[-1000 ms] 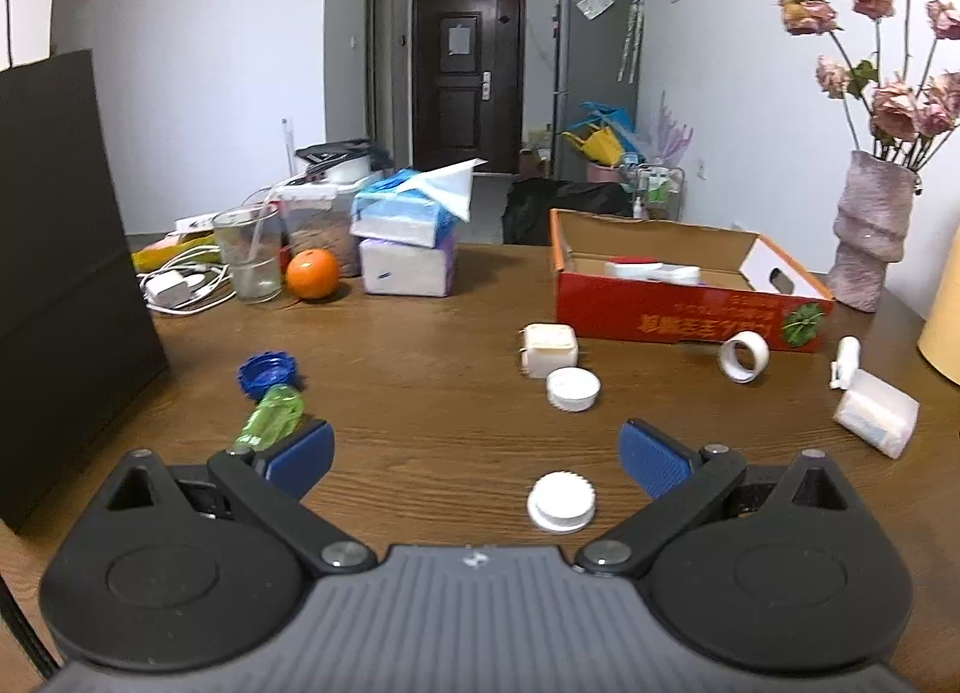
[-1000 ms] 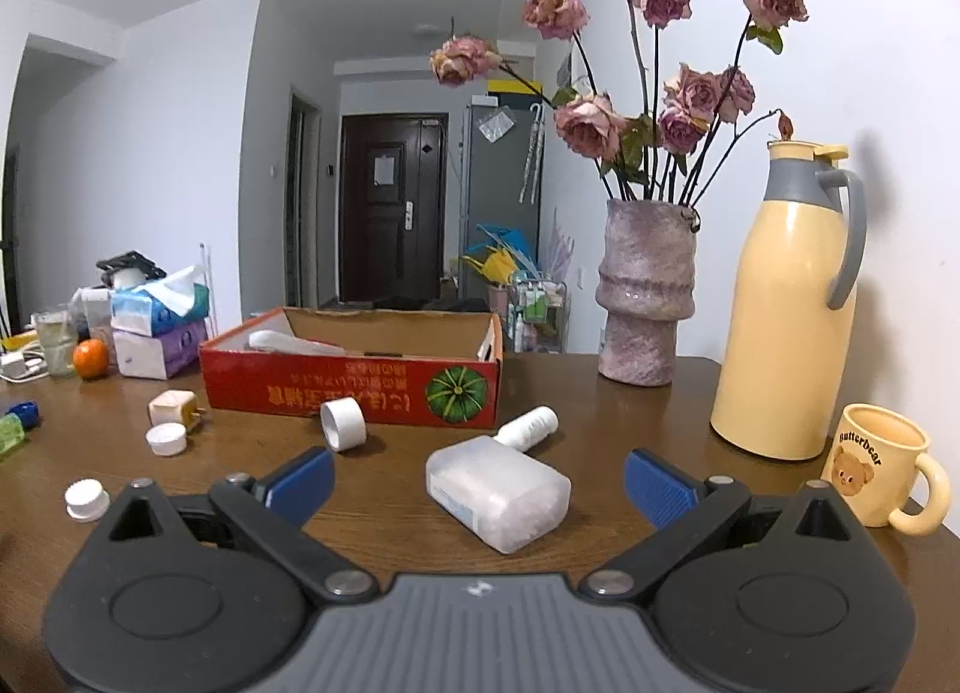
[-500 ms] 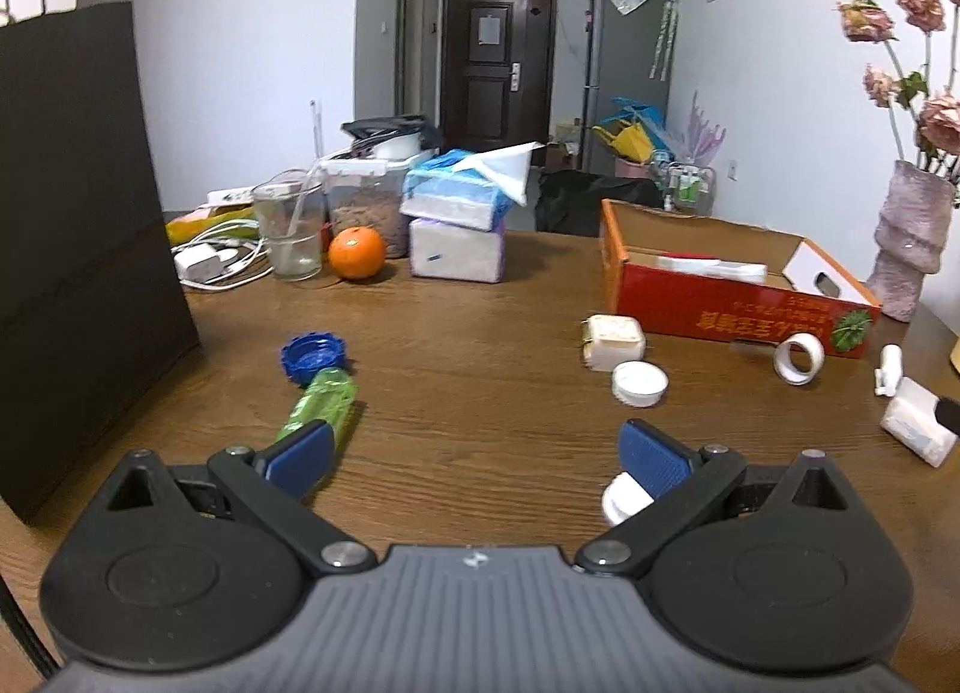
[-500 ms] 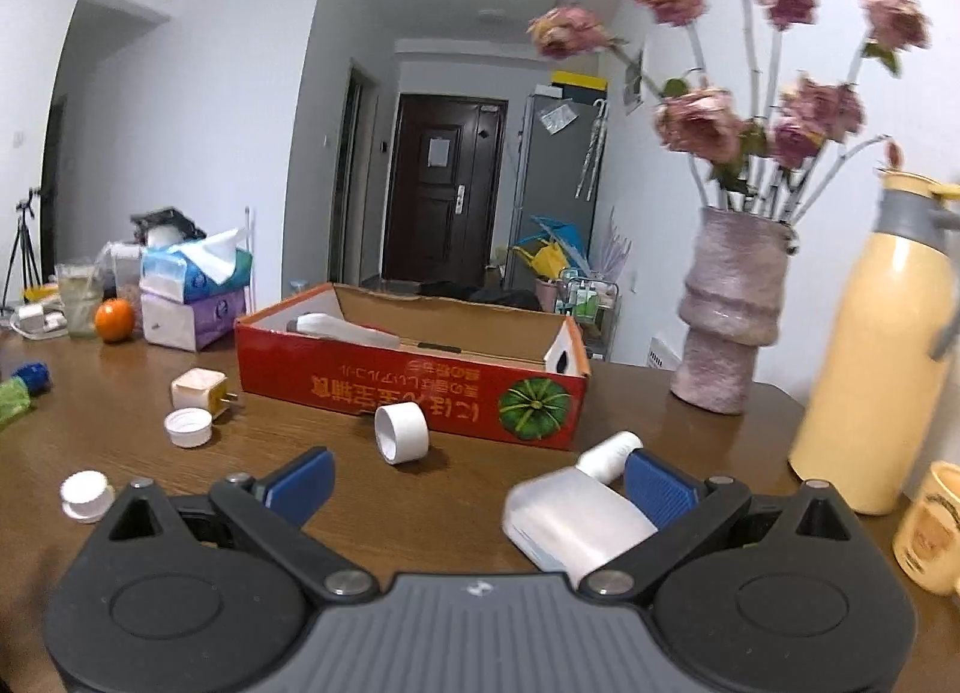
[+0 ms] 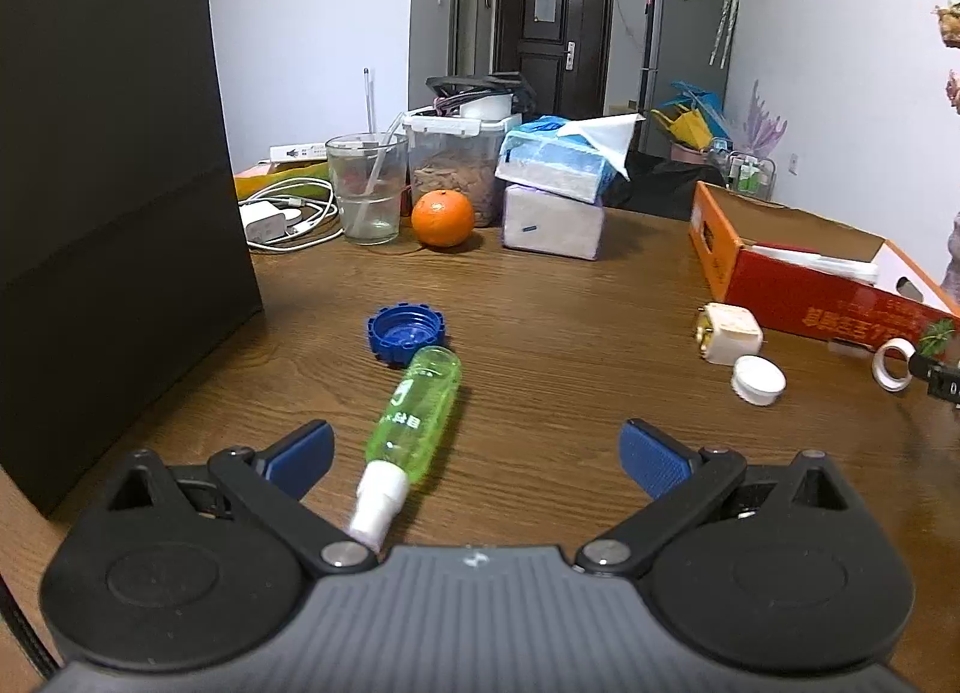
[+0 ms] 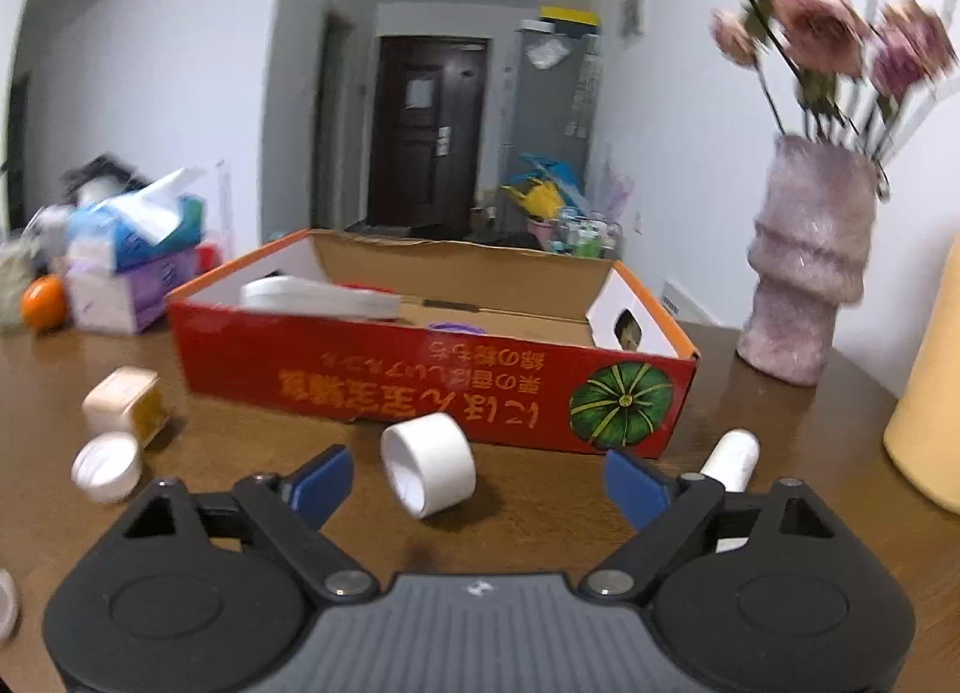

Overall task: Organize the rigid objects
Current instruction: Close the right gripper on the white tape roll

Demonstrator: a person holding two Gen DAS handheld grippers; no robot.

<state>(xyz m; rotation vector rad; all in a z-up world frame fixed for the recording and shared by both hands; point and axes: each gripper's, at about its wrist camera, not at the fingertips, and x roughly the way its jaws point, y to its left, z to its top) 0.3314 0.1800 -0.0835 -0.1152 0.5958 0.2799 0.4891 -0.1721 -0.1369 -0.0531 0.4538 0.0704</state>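
The left gripper (image 5: 474,450) hangs low over the table (image 5: 570,333), jaws spread and empty, with the green spray bottle (image 5: 420,411) lying between them toward the left pad. It looks light, stiff and slick; the mid-body is likely the best hold. Its long axis runs from the white nozzle at 7 o'clock to the base at 1 o'clock, touching the blue cap (image 5: 405,331).

The right gripper (image 6: 477,480) has just been closing slightly but remains wide, straddling without touching a white tape roll (image 6: 429,471), light and apt to roll, its bore facing 7 o'clock. The red box (image 6: 432,387) sits beyond at 12 o'clock.
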